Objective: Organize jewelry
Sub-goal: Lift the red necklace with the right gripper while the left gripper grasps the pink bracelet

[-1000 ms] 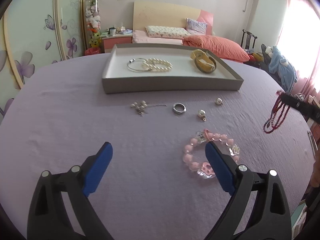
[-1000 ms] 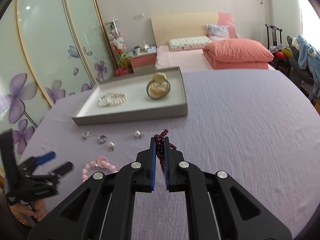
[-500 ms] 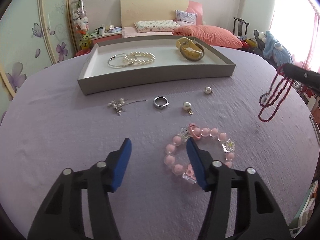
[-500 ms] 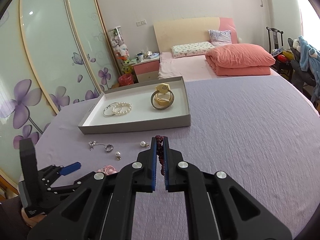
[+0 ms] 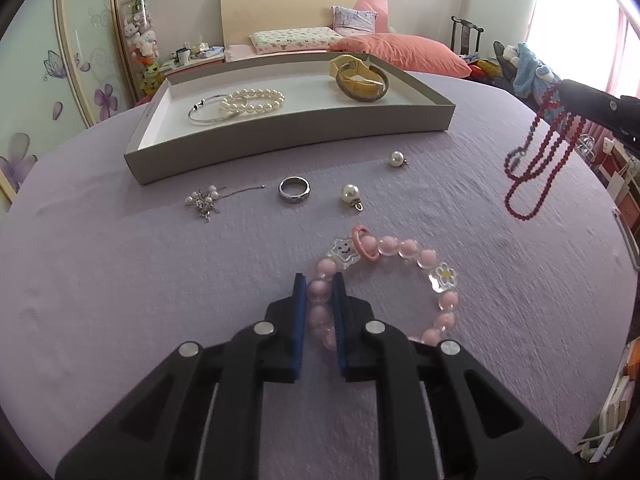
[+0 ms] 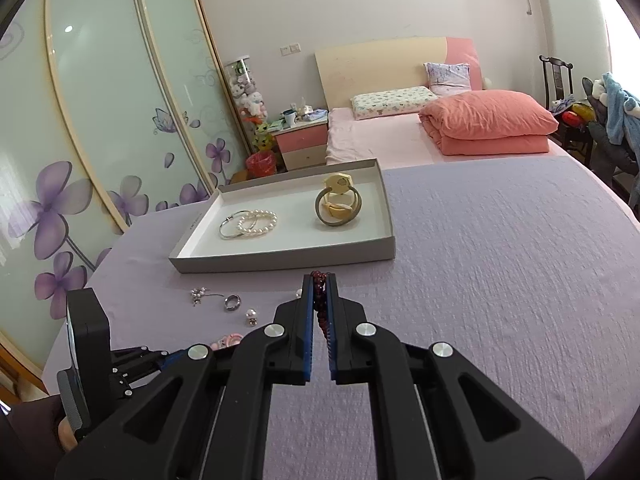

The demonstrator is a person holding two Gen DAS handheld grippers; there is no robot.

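**A:** Take the tray (image 5: 288,142) as the marker and go left to right. What is loose in front of it?

**B:** Off its left corner a small pearl cluster on a chain (image 5: 206,200); just right of that a silver ring (image 5: 294,191); then two pearl charms, one (image 5: 350,194) nearer us and one (image 5: 396,158) close under the tray's front wall. Nearer us than all of these lies the pink bead bracelet (image 5: 384,280).

**A:** And the left gripper (image 5: 319,290)?

**B:** Its jaws are closing on the near-left arc of that bracelet. A bead sits between the blue pads and appears pinched, with the bracelet flat on the purple cloth (image 5: 120,280).

**A:** How would you finish the grab well?

**B:** I'd let the pads settle fully on the bead before raising it. Round beads can squirt out sideways, so a straight, slow lift seems safest. Then carry it over the front wall and set it in the bare middle, between the pearl bracelet (image 5: 252,101) and the yellow watch (image 5: 358,80).

**A:** The right gripper (image 6: 319,292)?

**B:** Clamped on a dark red bead strand (image 5: 536,168), which hangs in loops in the air, right of the tray. Lower it in so the loops pile rather than trail over the wall.

**A:** Any writing?

**B:** A faint line of print on the tray's left wall (image 6: 196,222), too small to read. No brand is legible anywhere.
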